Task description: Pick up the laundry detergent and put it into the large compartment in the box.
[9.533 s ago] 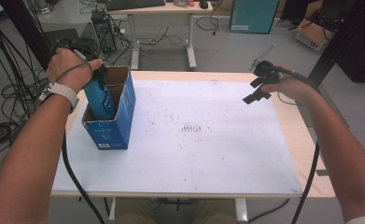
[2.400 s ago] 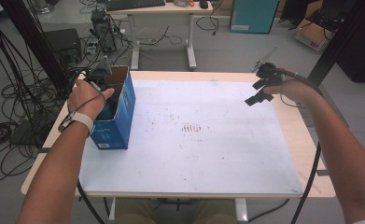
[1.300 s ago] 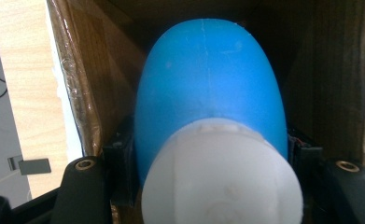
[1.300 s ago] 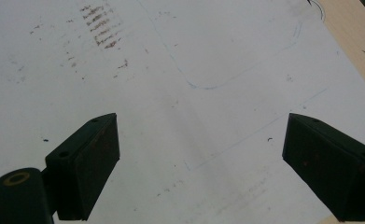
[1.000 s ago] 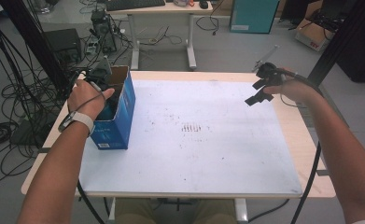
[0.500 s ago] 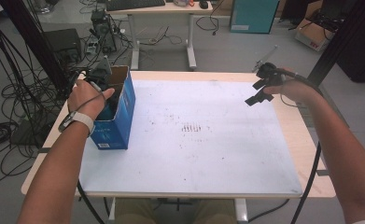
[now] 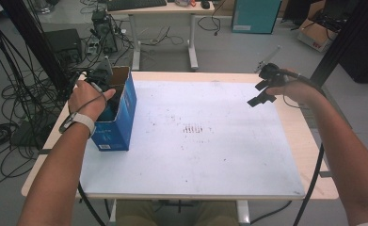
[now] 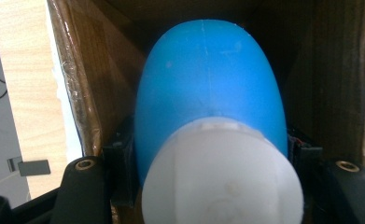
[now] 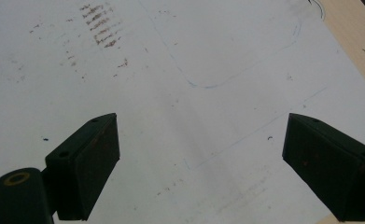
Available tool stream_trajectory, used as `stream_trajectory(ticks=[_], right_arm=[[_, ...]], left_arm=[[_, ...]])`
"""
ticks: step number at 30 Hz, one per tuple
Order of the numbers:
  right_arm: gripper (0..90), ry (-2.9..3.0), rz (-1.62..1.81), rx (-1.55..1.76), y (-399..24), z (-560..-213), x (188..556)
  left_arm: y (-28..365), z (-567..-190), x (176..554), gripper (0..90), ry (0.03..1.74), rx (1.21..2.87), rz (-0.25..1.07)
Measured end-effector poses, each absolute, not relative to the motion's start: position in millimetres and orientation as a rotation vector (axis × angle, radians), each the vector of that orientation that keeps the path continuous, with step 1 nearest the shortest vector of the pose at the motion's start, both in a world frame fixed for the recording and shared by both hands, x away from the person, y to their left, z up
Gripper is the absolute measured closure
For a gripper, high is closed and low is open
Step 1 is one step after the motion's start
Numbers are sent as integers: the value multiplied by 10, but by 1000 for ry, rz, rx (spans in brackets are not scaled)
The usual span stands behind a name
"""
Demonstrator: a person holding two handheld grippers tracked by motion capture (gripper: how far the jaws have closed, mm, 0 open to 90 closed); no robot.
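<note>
One smooth blue bottle (image 8: 208, 88), domed white cap (image 8: 222, 177), inside cardboard box (image 7: 120, 113).

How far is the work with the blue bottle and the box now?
Done: the left gripper is inside the blue cardboard box and shut on the blue bottle just below its white cap. In hand: that grip, bottle low in the box. Left: probably lifting it out. The right gripper waits open above the white table top.
</note>
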State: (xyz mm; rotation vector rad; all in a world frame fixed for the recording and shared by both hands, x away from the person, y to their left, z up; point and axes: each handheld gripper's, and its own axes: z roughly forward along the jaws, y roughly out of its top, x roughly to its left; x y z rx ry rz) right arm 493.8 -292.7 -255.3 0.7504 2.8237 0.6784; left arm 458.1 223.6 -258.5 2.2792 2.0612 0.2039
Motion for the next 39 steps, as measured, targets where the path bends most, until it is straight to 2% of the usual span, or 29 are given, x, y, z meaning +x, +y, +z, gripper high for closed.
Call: stream_trajectory(ticks=[24,30,39], right_arm=[[110,2827,679,749,-2914,-2561,4944],[110,2825,679,756,-2927,-2561,4938],[110,2828,680,751,-2924,-2564,4927]], left_arm=[[2251,-2587,4587,373,2060,2266,196],[2248,-2598,4603,275,2044,2262,168],[2266,-2549,4598,274,2022,2243,143]])
